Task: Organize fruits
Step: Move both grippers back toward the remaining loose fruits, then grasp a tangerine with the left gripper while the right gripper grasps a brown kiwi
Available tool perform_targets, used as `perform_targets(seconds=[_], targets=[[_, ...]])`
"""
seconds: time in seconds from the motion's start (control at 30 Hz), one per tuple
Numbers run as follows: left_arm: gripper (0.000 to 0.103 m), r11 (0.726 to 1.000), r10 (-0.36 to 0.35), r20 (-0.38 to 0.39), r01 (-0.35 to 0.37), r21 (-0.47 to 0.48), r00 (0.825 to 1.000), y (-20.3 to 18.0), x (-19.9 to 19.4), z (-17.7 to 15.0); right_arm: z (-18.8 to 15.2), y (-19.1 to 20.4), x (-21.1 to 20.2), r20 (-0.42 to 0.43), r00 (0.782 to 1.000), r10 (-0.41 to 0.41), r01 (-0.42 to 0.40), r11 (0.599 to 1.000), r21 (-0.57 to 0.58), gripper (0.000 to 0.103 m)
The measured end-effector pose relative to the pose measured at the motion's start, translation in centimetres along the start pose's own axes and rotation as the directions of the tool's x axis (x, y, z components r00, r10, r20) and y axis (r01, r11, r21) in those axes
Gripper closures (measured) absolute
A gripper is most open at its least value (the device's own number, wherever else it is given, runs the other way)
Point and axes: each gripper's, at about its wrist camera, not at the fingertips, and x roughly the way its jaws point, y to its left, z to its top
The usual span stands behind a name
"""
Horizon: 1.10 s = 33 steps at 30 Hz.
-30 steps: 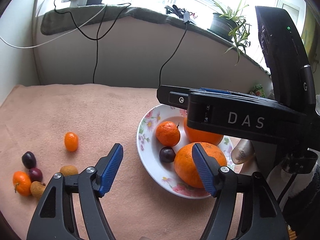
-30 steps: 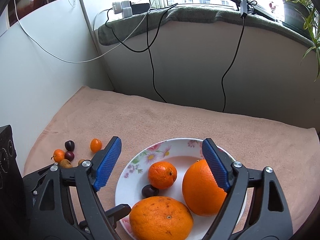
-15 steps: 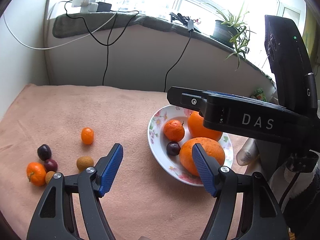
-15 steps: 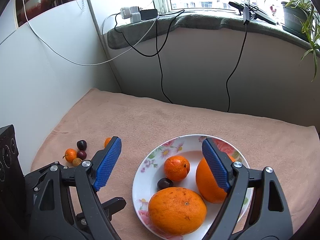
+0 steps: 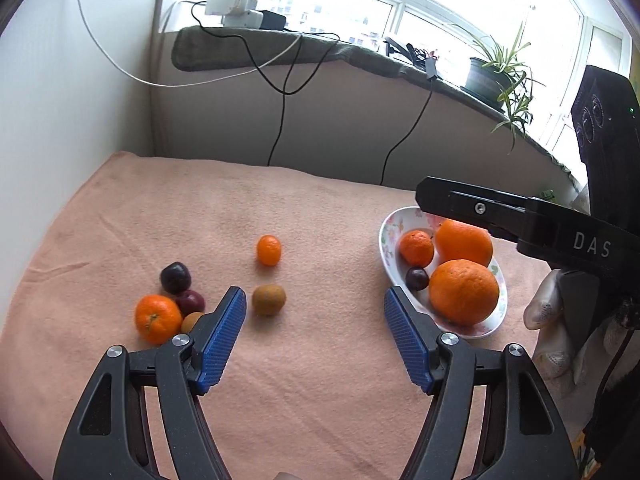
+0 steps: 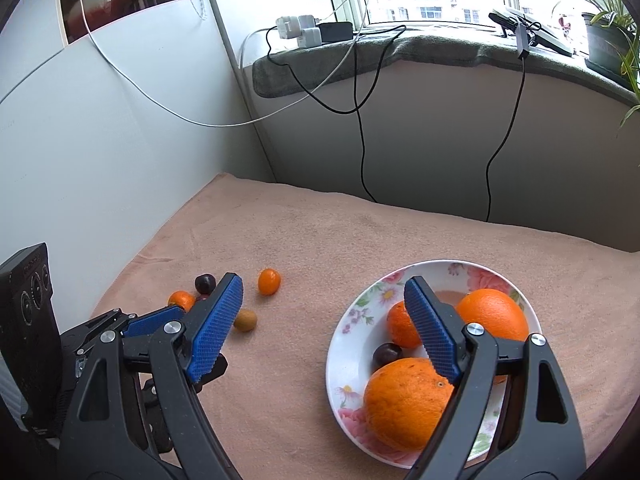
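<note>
Both claws gape, empty — left gripper [image 5: 314, 334] hangs nr the brown fruit [image 5: 269, 299], right gripper [image 6: 326, 328] by the plate [image 6: 352, 316]. Best bet: straddle it squarely, close gently — it'll roll.

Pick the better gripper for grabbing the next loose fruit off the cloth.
Left. The left gripper is open and empty, with the brown fruit just ahead of its fingertips. The right gripper hangs by the plate.
</note>
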Motion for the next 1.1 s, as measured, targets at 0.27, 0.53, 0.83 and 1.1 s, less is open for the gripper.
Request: perform_targets(seconds=[0.27,0.53,0.83,1.1], targets=[[0.032,0.997,0.068,0.026,-0.067,-0.029,0.997,4.3,-2.1,-1.6,-1.2,3.0,1.1,-0.031,0.998,0.062,-0.063,0.998,-0.033,0.018],[0.043,0.990,0.102,-0.006,-0.103,-0.094,0.995,8.4,-2.4,-3.2,-2.4,4.9,2.8,-0.071,0.993,0.098,-0.099,0.995,-0.024,0.018],[0.057,0.989,0.056,-0.032,-0.060,-0.135,0.998,10.2,-1.3,-3.0,-3.0,6.5,5.5,-0.139,0.985,0.107,-0.113,0.993,-0.037,0.031],[0.058,0.985,0.012,-0.047,-0.020,-0.173,0.999,10.7,0.3,-2.4,-3.9,7.1,8.1,-0.186,0.979,0.078,-0.087,0.995,-0.038,0.044]])
